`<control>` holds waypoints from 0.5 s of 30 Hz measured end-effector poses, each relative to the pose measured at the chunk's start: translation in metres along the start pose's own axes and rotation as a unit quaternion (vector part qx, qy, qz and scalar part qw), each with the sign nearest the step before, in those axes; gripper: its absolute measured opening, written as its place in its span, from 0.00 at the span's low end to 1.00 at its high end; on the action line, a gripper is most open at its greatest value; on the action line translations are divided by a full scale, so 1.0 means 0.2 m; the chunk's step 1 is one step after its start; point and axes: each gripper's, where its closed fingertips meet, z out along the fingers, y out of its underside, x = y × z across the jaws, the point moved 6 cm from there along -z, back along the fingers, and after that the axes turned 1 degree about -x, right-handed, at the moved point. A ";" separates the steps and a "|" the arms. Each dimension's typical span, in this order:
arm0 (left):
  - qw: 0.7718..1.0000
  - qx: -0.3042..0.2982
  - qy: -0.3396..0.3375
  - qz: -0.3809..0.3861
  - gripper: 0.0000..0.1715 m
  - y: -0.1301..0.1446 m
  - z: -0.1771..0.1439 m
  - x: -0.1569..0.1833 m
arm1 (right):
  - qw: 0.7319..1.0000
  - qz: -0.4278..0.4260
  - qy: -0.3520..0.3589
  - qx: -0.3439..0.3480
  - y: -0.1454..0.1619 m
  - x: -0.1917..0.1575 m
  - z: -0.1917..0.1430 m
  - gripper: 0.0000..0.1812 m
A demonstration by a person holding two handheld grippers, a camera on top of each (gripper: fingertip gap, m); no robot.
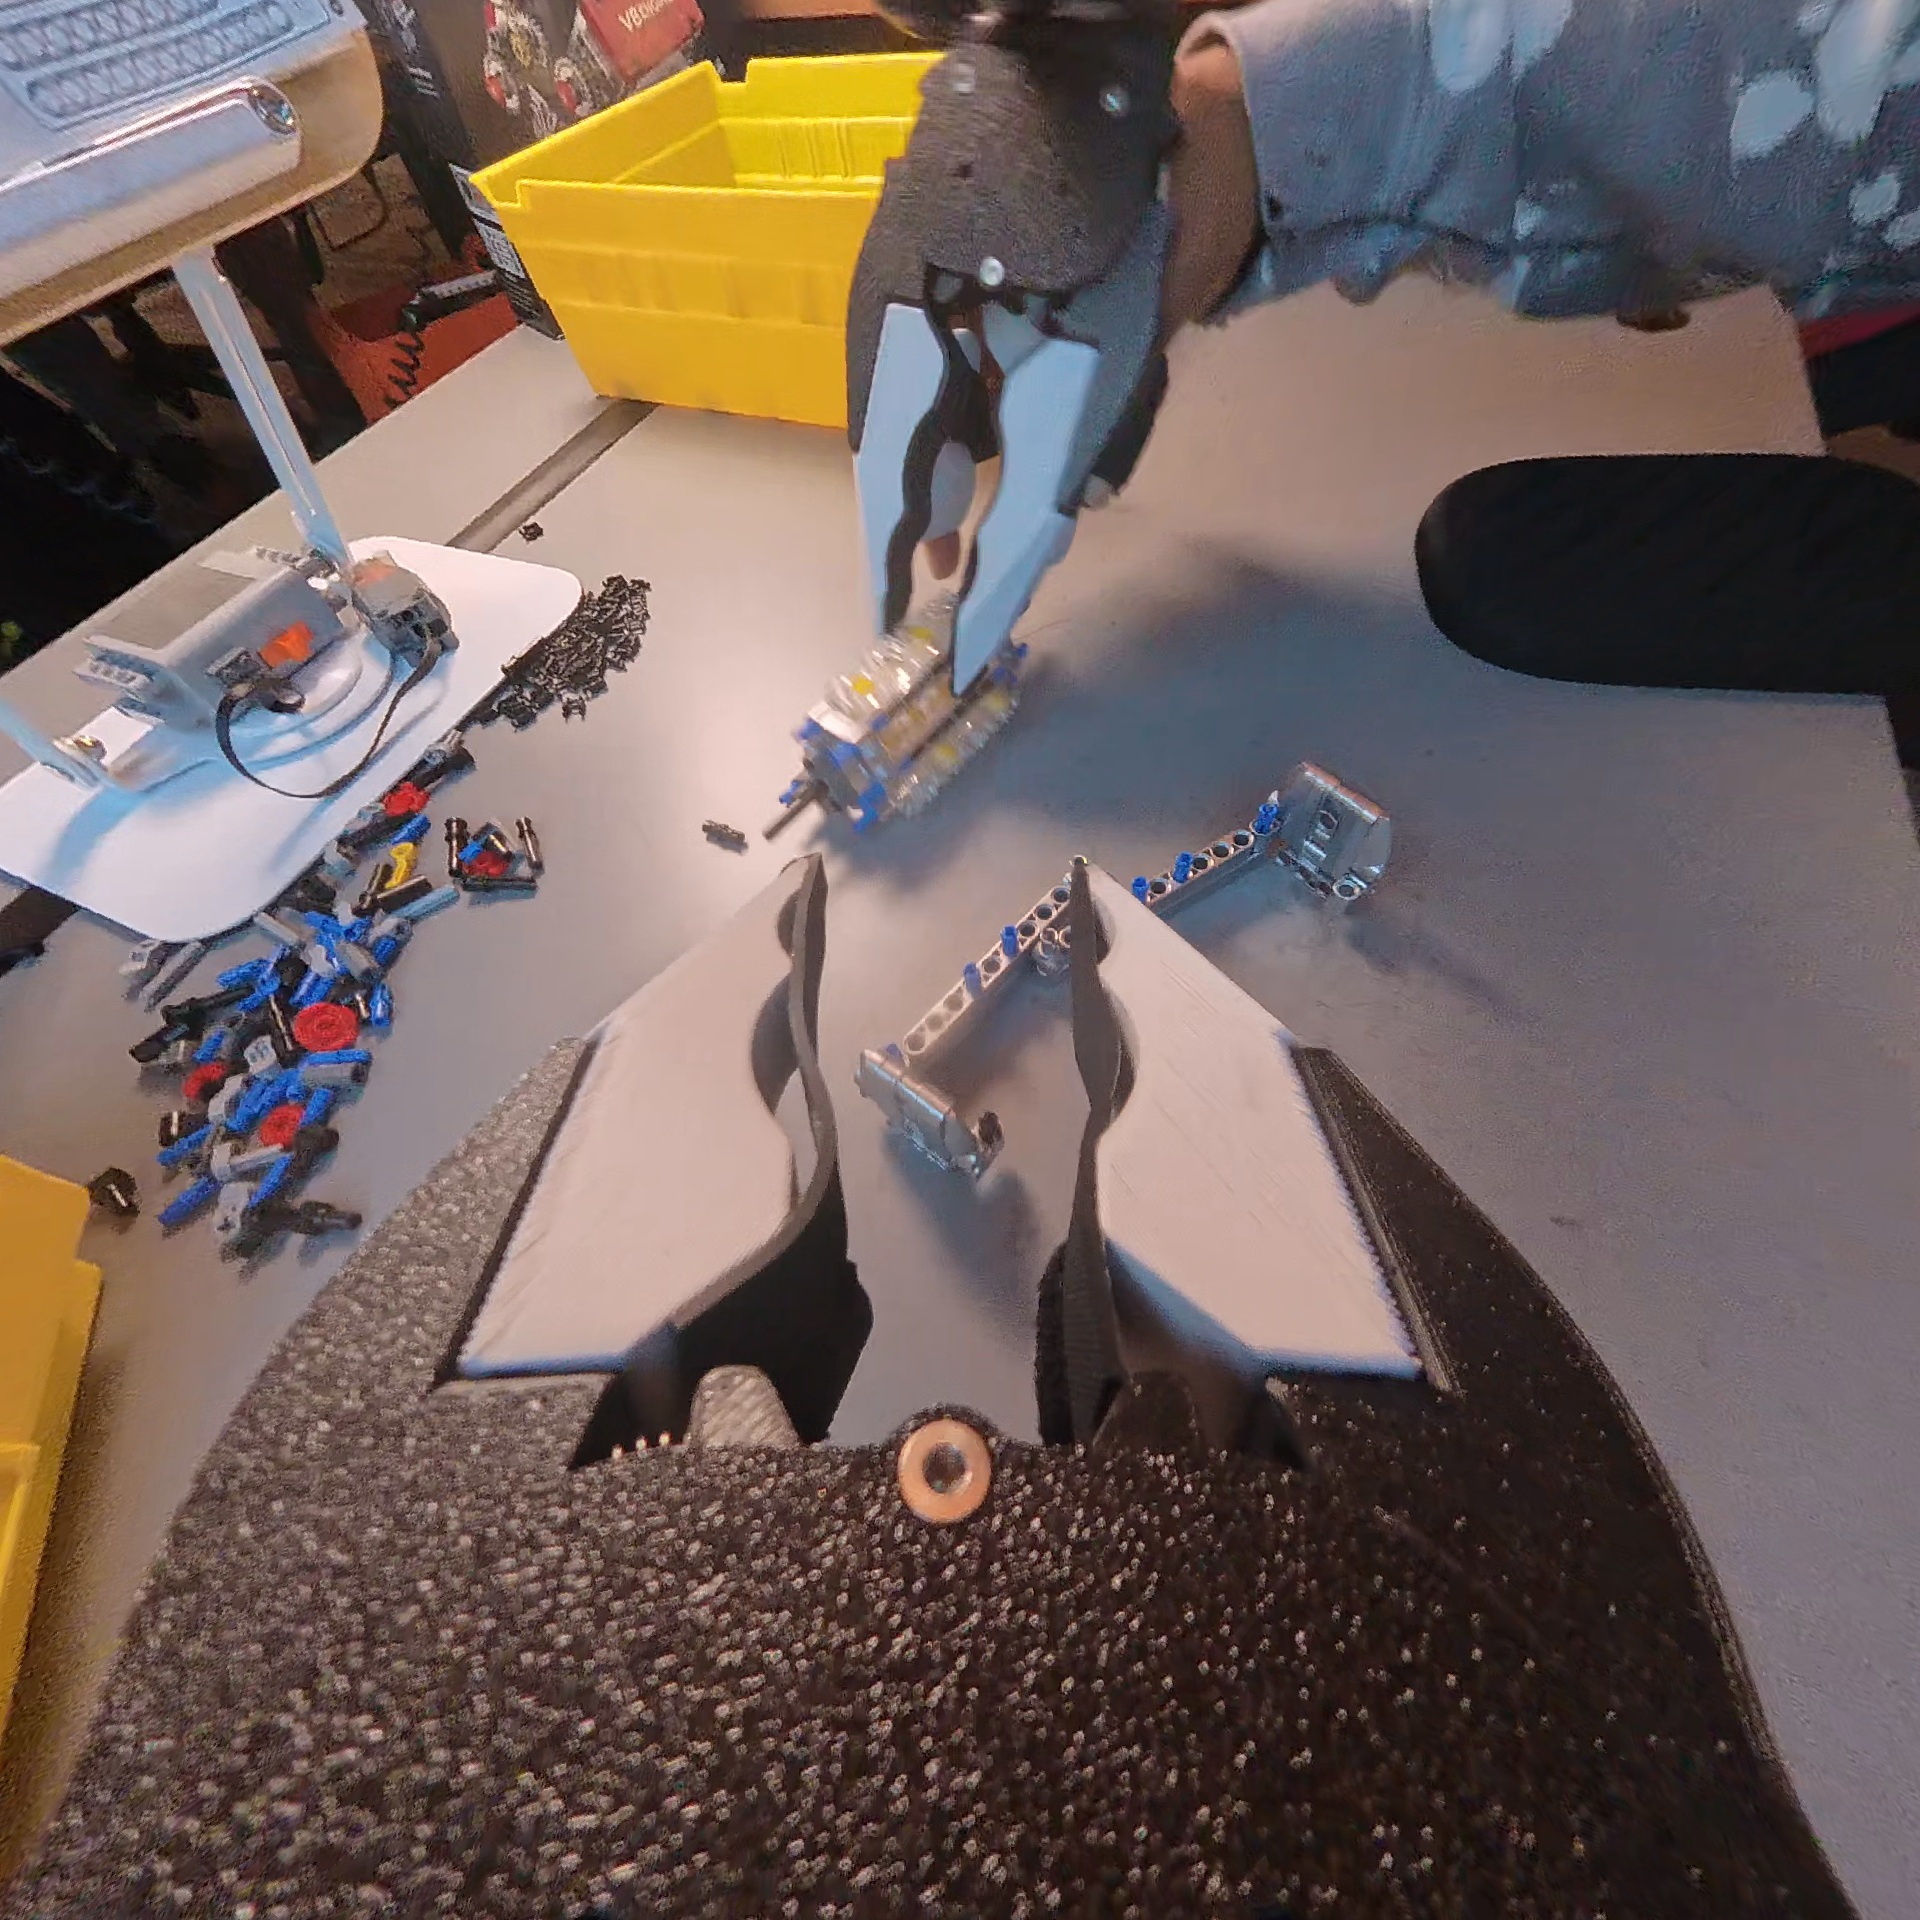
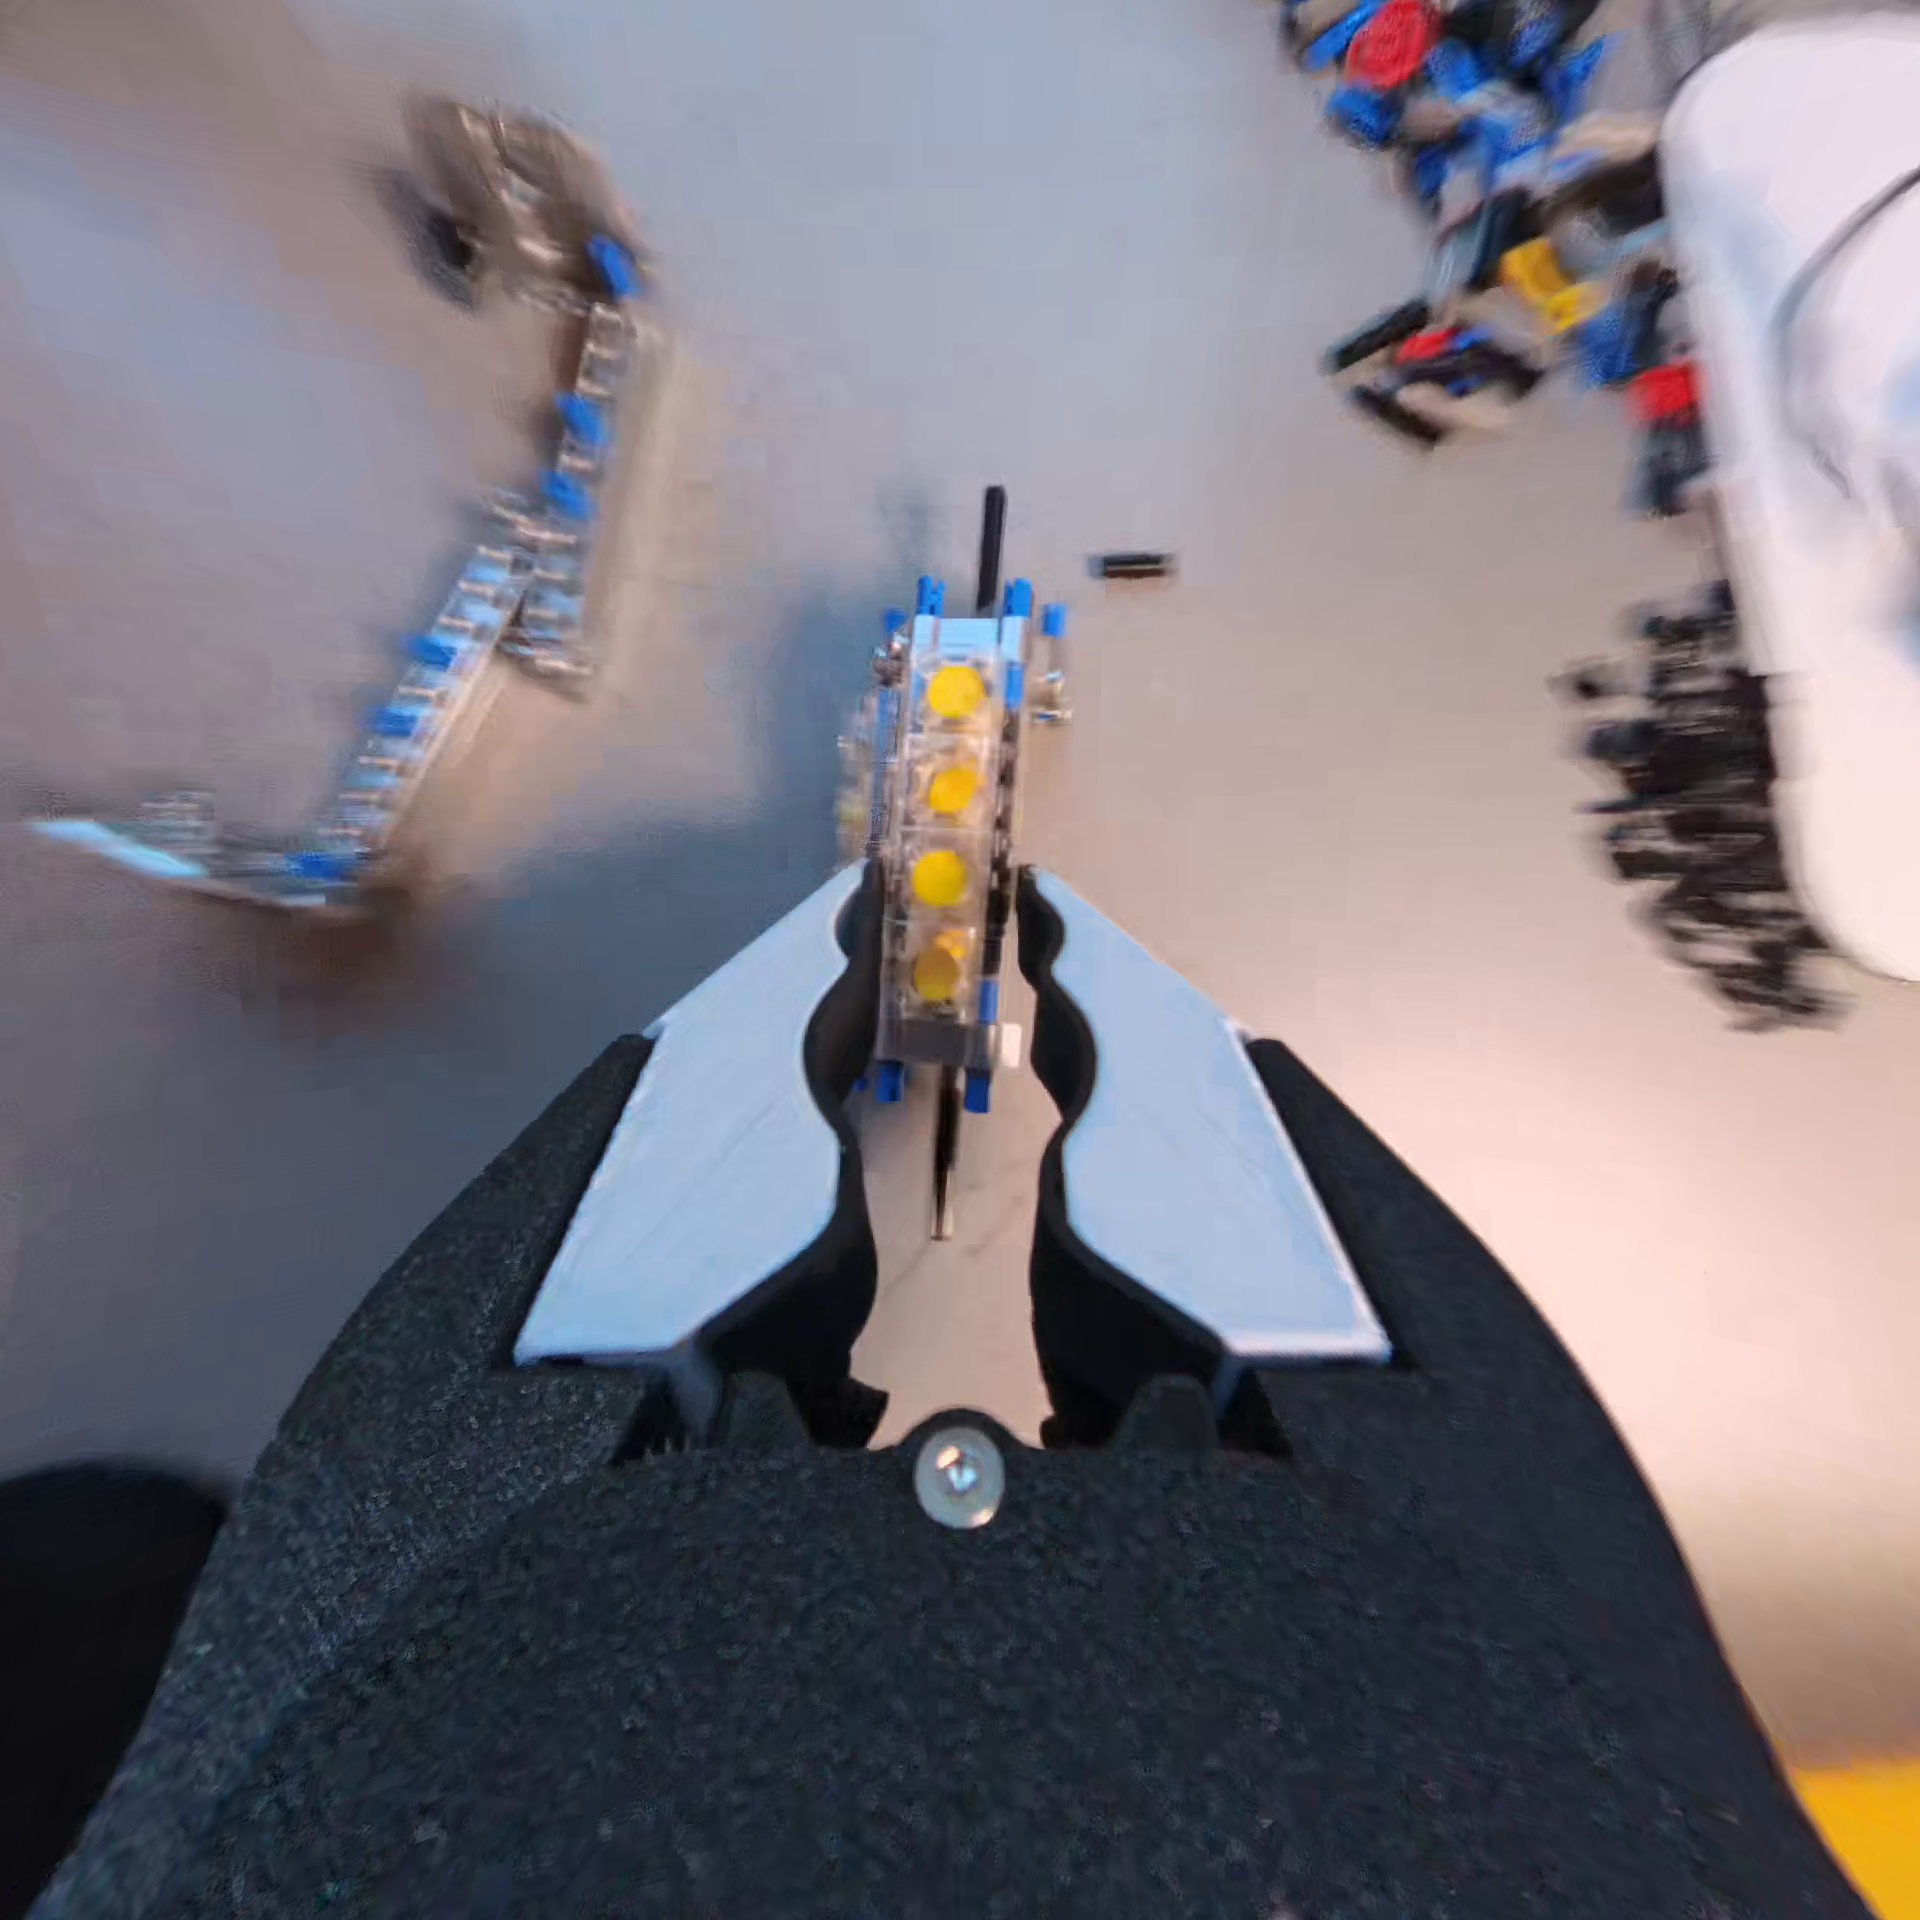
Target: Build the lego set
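My right gripper (image 2: 945,883) is shut on a clear engine block with yellow pistons, blue pins and a black axle (image 2: 951,790). The block looks sharp while the table around it is blurred. In the left wrist view the right gripper (image 1: 930,649) points down from above and grips the top of the block (image 1: 894,738), which is low over or on the grey table. My left gripper (image 1: 951,883) is open and empty. It hovers over a grey beam frame with blue pins (image 1: 1039,966), which lies flat on the table just right of the block. The frame shows blurred in the right wrist view (image 2: 468,623).
A yellow bin (image 1: 707,260) stands at the back. A white stand base (image 1: 468,613) with a grey battery box (image 1: 249,644) is at the left. Beside it lie black pins (image 1: 582,655) and loose blue, red and black parts (image 1: 281,1039). A black padded chair part (image 1: 1662,571) overhangs the right edge. Across from one pair of fingers to the other is roughly 15 cm.
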 end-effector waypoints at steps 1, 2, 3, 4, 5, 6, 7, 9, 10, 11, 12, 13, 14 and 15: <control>1.000 -0.009 -0.005 0.011 0.26 -0.01 0.03 0.00 | 0.995 0.056 -0.085 -0.009 0.00 0.00 0.00 0.12; 1.000 -0.021 -0.006 0.021 0.27 -0.01 0.07 0.00 | 0.982 0.102 -0.153 -0.030 0.01 0.01 0.00 0.13; 0.999 -0.035 -0.004 0.031 0.27 -0.01 0.11 0.00 | 0.972 0.128 -0.194 -0.043 0.02 0.03 0.01 0.14; 0.998 -0.051 -0.003 0.042 0.27 -0.01 0.15 -0.01 | 0.968 0.142 -0.204 -0.044 0.02 0.05 0.03 0.13; 0.996 -0.071 -0.007 0.054 0.27 0.00 0.20 -0.02 | 0.963 0.153 -0.218 -0.045 0.02 0.07 0.04 0.13; 0.993 -0.093 -0.011 0.066 0.26 0.02 0.24 -0.05 | 0.956 0.163 -0.238 -0.046 0.02 0.06 0.05 0.13; 0.990 -0.116 -0.012 0.076 0.24 0.03 0.29 -0.07 | 0.950 0.169 -0.258 -0.046 0.02 0.05 0.06 0.13; 0.985 -0.147 -0.014 0.089 0.22 0.06 0.37 -0.13 | 0.936 0.181 -0.299 -0.043 0.02 0.02 0.07 0.13; 0.983 -0.157 -0.010 0.098 0.21 0.07 0.40 -0.15 | 0.926 0.192 -0.322 -0.041 0.03 0.00 0.08 0.13; 0.980 -0.167 0.000 0.112 0.20 0.08 0.43 -0.16 | 0.916 0.203 -0.343 -0.038 0.04 -0.02 0.09 0.13; 0.976 -0.175 0.014 0.132 0.19 0.08 0.46 -0.16 | 0.910 0.213 -0.356 -0.030 0.04 -0.03 0.10 0.13; 0.971 -0.180 0.026 0.153 0.19 0.09 0.48 -0.15 | 0.905 0.220 -0.363 -0.022 0.04 -0.04 0.10 0.13; 0.966 -0.186 0.036 0.174 0.18 0.09 0.50 -0.14 | 0.901 0.223 -0.371 -0.018 0.05 -0.04 0.10 0.13; 0.961 -0.192 0.045 0.192 0.17 0.09 0.52 -0.14 | 0.898 0.224 -0.379 -0.017 0.05 -0.05 0.10 0.13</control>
